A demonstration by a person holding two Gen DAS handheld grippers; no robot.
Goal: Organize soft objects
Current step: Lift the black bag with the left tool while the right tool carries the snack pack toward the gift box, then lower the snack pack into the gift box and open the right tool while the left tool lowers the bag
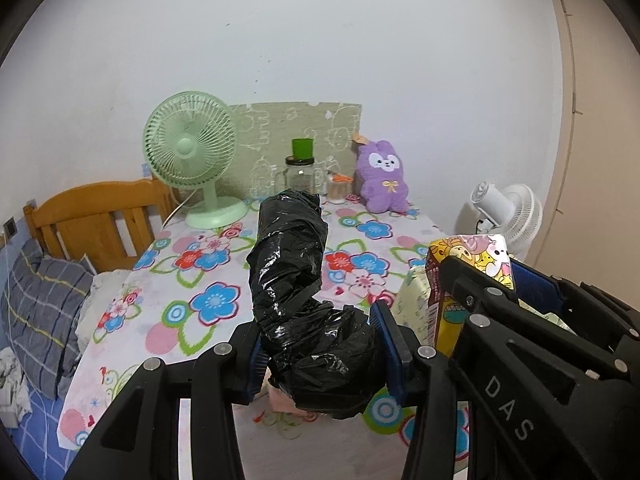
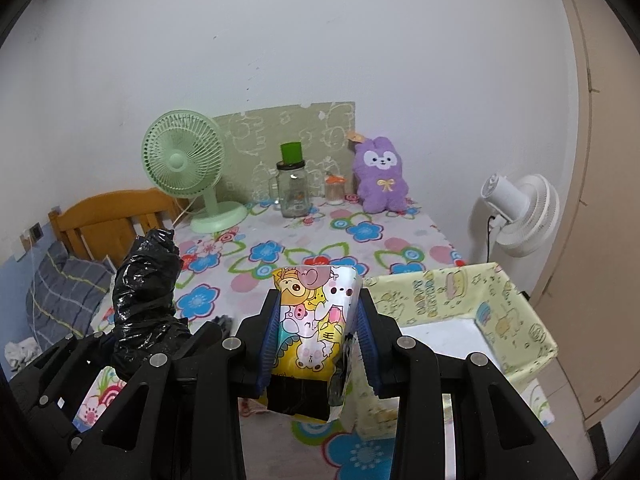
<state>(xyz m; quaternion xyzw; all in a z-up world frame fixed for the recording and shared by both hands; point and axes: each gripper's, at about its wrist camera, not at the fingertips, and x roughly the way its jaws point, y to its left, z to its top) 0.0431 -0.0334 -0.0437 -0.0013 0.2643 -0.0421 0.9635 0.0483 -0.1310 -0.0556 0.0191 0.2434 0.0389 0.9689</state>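
My left gripper [image 1: 322,354] is shut on a crumpled black plastic bag roll [image 1: 292,272] and holds it upright above the floral table; the roll also shows at the left of the right wrist view [image 2: 146,296]. My right gripper [image 2: 316,344] is shut on a cartoon-print soft pack [image 2: 314,320], held above the table just left of the pale yellow box [image 2: 516,312]. The pack and right gripper also show at the right of the left wrist view [image 1: 472,264]. A purple plush bunny [image 2: 380,176] sits at the table's back.
A green desk fan [image 2: 188,172], a glass jar with a green cup on top [image 2: 292,192] and a small jar [image 2: 334,190] stand along the back wall. A white fan [image 2: 516,216] stands off the table's right. A wooden bed headboard [image 1: 96,224] and pillow [image 1: 44,312] lie at left.
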